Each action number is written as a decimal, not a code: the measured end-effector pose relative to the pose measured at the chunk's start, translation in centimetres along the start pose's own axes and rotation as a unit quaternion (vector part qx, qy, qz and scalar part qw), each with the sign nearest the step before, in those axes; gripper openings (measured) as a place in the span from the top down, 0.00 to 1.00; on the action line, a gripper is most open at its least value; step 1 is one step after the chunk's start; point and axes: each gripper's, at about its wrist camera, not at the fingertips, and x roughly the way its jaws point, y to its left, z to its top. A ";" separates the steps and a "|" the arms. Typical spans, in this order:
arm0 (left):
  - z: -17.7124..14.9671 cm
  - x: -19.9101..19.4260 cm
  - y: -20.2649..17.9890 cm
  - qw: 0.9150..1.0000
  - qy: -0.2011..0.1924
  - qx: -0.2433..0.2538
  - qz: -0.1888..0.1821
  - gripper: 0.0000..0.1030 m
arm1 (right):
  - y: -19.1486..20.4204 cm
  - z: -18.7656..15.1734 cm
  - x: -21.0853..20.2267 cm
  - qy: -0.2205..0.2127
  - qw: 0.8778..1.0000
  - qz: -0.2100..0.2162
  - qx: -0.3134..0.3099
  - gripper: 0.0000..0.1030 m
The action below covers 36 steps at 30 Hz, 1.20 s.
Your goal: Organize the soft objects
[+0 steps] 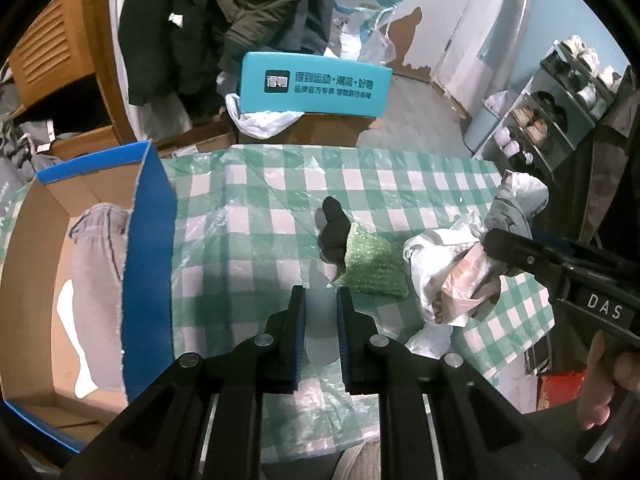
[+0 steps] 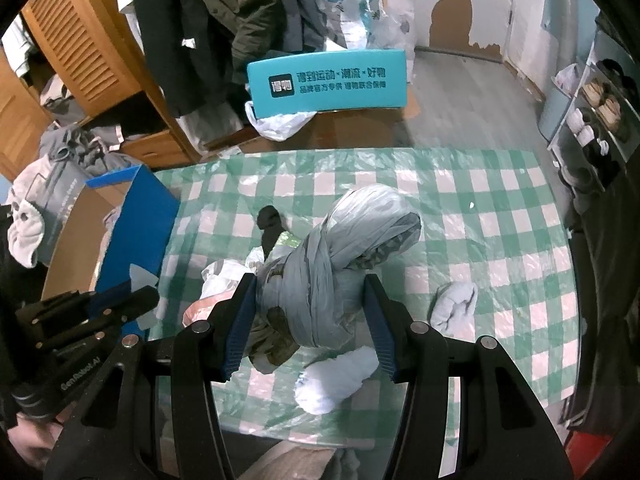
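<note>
Two tools: right tool (image 2: 308,316) clamped around one knotted grey bundle (image 2: 340,264), left tool (image 1: 320,300) apart, empty. One green cloth (image 1: 370,264), one black sock (image 1: 334,228) lie far on the table (image 1: 280,184).

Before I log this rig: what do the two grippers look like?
Both are matte black with angular linkage arms, silver round pivot bolts and ribbed blue pads. The left gripper reads "GenRobot.AI" in the right wrist view. The right gripper carries a "DAS" label. Bare fingers show; no cables.
</note>
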 end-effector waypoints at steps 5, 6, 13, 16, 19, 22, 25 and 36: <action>0.1 -1.2 1.1 1.000 -0.011 -0.008 0.001 0.86 | 1.0 0.3 -0.4 -0.003 1.000 0.002 -0.006 0.49; 0.1 -1.4 1.3 1.000 -0.013 -0.010 0.001 0.86 | 1.3 0.4 -0.4 -0.003 1.000 0.004 -0.007 0.49; 0.1 -2.6 3.0 0.999 -0.024 -0.024 -0.001 0.86 | 3.4 1.0 -0.9 -0.008 1.000 0.013 -0.021 0.49; 0.1 -3.1 3.8 0.999 -0.026 -0.031 -0.002 0.86 | 4.4 1.4 -1.2 -0.011 0.999 0.016 -0.027 0.49; 0.1 -3.5 4.6 0.999 -0.030 -0.038 -0.002 0.86 | 5.6 1.7 -1.2 -0.013 0.999 0.021 -0.033 0.49; 0.1 -4.1 5.3 0.998 -0.035 -0.042 -0.001 0.86 | 6.8 2.0 -1.2 -0.014 0.999 0.028 -0.041 0.49; 0.2 -4.7 6.1 0.998 -0.041 -0.046 0.002 0.86 | 7.9 2.1 -1.0 -0.012 0.998 0.034 -0.048 0.49; 0.0 -5.7 9.6 0.996 -0.048 -0.070 0.012 0.86 | 12.7 3.2 -0.1 -0.007 0.995 0.054 -0.080 0.49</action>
